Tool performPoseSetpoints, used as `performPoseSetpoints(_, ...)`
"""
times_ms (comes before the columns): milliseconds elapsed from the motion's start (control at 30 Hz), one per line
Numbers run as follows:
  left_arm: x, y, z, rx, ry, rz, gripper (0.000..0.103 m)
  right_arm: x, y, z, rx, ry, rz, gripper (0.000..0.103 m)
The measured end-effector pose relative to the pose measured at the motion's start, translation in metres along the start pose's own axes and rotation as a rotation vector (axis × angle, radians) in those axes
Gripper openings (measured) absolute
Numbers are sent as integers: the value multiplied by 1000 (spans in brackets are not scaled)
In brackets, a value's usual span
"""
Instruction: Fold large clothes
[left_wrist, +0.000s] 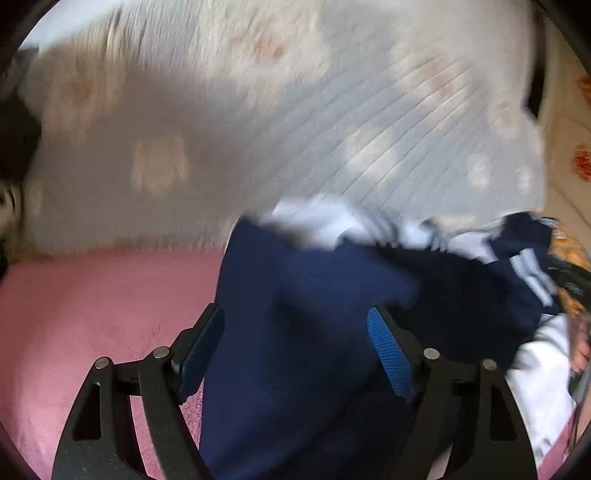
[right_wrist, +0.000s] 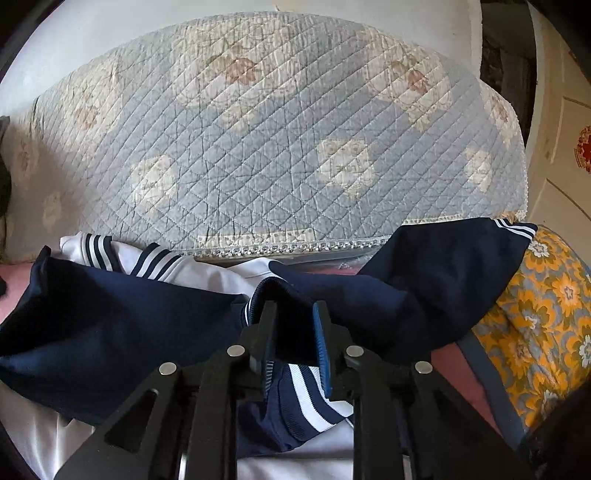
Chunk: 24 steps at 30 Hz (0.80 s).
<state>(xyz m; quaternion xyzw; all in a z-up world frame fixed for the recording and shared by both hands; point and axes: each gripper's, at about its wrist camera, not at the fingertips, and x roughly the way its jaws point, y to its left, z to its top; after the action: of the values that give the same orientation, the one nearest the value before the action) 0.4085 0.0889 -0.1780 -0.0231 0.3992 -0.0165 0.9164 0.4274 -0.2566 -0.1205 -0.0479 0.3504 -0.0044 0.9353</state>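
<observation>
The navy-and-white garment lies crumpled on a pink bed cover, in front of a blue-grey quilted cover with pale floral patches. An orange floral cloth lies at the right. The left tool is released, its jaws spread over navy fabric. The right tool stands narrowly parted around a navy fold; whether the pads press it cannot be determined.
</observation>
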Motion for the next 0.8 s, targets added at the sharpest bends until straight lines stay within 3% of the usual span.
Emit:
performPoseSetpoints(67, 31, 19, -2, -112, 130, 88, 69, 0, 3, -1, -5, -1, -8, 21)
performPoseSetpoints(100, 29, 22, -1, -127, 109, 75, 69, 0, 3, -1, -3, 0, -14, 21)
performPoseSetpoints(167, 22, 18, -1, -115, 75, 74, 49, 1, 4, -2, -1, 2, -16, 22)
performPoseSetpoints(233, 24, 12, -3, -88, 85, 129, 24, 2, 3, -1, -3, 5, -16, 22)
performPoseSetpoints(300, 16, 17, -4, -97, 57, 141, 8, 3, 2, -2, 3, 4, -18, 22)
performPoseSetpoints(433, -10, 56, -8, -226, -75, 291, 0, 3, -3, -1, 42, 15, 36, 22)
performPoseSetpoints(500, -21, 71, -7, -261, -103, 342, 0, 5, -6, -1, 71, 28, 74, 22)
performPoseSetpoints(600, -28, 84, -6, -291, -120, 359, 0, 7, -6, -2, 75, 29, 60, 22)
performPoseSetpoints(667, -26, 83, -5, -278, -121, 239, 2, 7, -6, -2, 73, 28, 53, 22)
performPoseSetpoints(700, -21, 74, -4, -248, -112, 155, 8, 6, -7, -2, 78, 29, 61, 22)
performPoseSetpoints(767, -23, 60, -3, -203, -110, 28, 33, 7, -8, -2, 97, 37, 89, 22)
performPoseSetpoints(800, -24, 53, -2, -182, -115, 0, 53, 7, -9, -2, 105, 40, 99, 22)
